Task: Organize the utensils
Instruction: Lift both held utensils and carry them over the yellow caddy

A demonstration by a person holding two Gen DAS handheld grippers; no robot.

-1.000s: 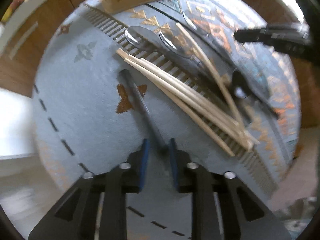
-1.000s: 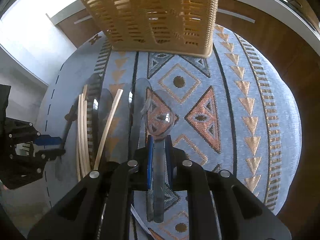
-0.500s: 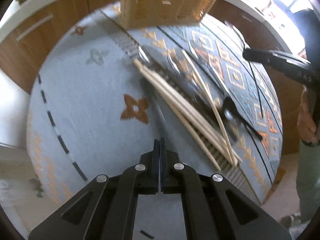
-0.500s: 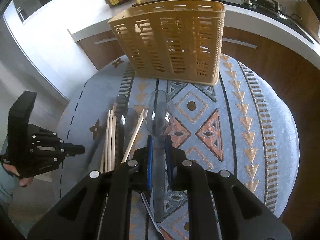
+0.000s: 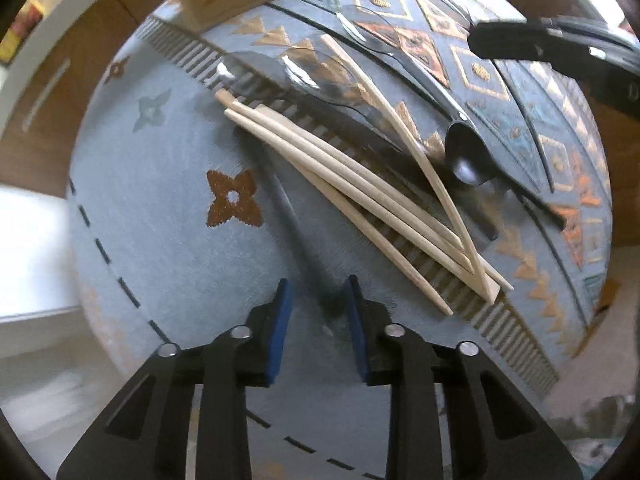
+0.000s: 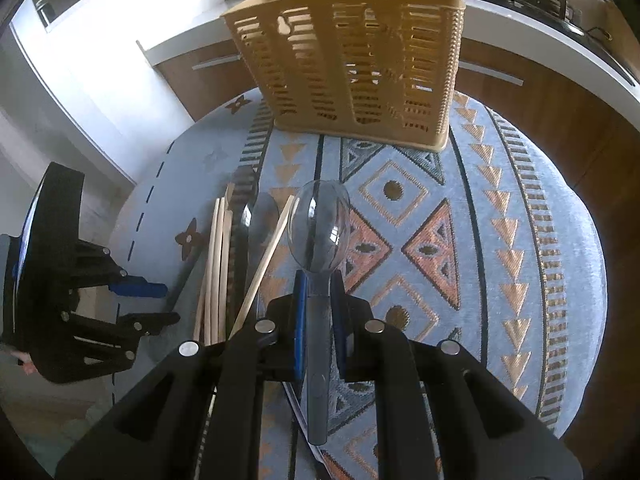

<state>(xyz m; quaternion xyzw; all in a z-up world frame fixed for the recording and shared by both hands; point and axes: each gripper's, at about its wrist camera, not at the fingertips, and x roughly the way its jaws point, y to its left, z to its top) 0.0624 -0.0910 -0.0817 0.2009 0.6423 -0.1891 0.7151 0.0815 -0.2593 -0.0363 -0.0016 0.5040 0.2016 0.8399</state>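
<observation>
My left gripper (image 5: 316,300) stands wide open around a blurred dark handle (image 5: 296,232) beside the chopsticks (image 5: 360,200), so I'd center before closing, while my right gripper (image 6: 318,300) clamps the clear spoon (image 6: 319,232), lifted short of the yellow basket (image 6: 352,64).

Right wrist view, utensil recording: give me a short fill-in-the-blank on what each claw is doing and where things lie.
1. The right claw is shut on a clear ____ held above the patterned cloth.
2. The left claw has its fingers ____, with a dark utensil handle lying between them.
3. The wooden chopsticks lie on the ____.
4. The slotted basket is coloured ____.

Missing words: spoon; open; cloth; yellow
</observation>
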